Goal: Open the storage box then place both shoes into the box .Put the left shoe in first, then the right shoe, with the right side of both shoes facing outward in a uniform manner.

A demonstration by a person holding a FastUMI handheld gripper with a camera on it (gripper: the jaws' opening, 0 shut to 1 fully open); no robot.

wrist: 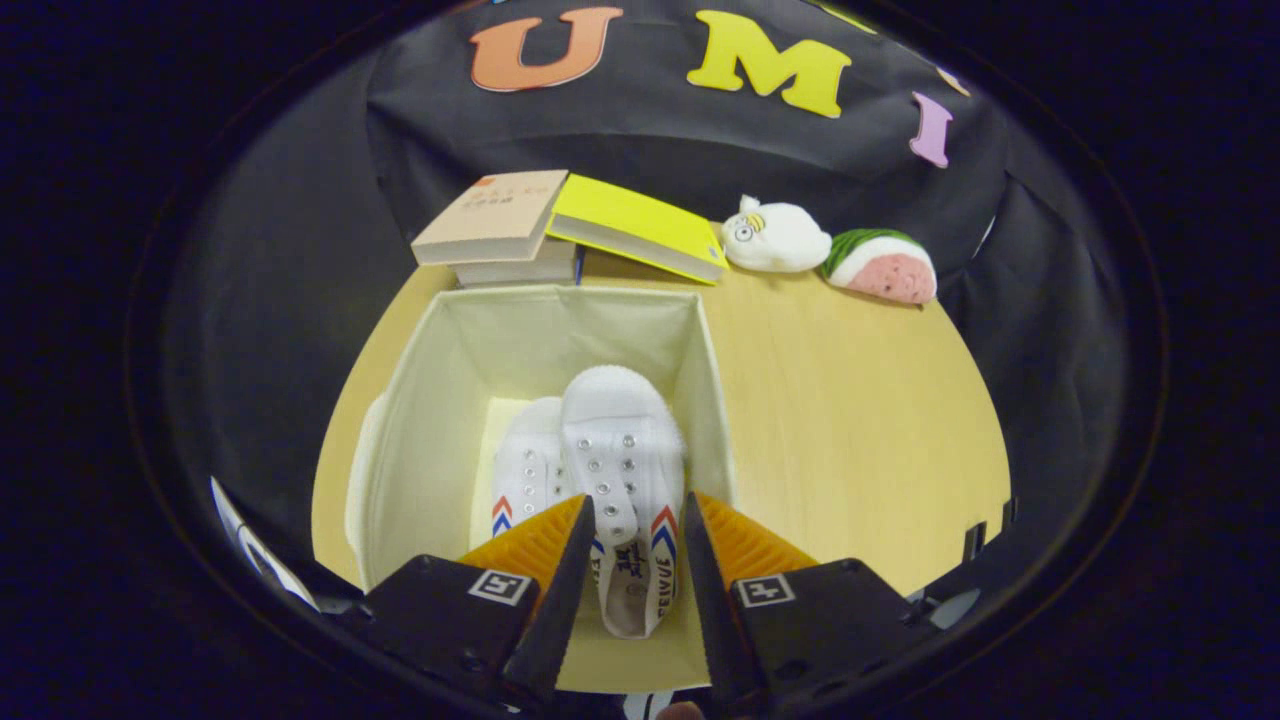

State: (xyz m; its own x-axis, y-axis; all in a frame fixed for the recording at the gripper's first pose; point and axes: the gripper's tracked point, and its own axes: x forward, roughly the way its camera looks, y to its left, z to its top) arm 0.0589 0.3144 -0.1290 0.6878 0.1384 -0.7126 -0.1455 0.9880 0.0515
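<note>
An open cream fabric storage box (pixel 430 420) stands on the round wooden table (pixel 860 420), its lid flap (pixel 358 480) hanging down outside the left wall. Two white canvas shoes are inside it, toes pointing away from me. One shoe (pixel 525 465) lies on the box floor to the left. The other shoe (pixel 622 420) sits beside and slightly over it, with its heel end reaching up between my fingers. My gripper (pixel 640 500) hovers over the box's near edge, and both fingers press on the sides of this second shoe, by its red and blue chevrons.
Behind the box sit a stack of beige books (pixel 495 220) and a yellow book (pixel 640 225). A white plush toy (pixel 775 237) and a watermelon-slice plush (pixel 885 265) lie at the back right. Bare tabletop stretches to the right of the box.
</note>
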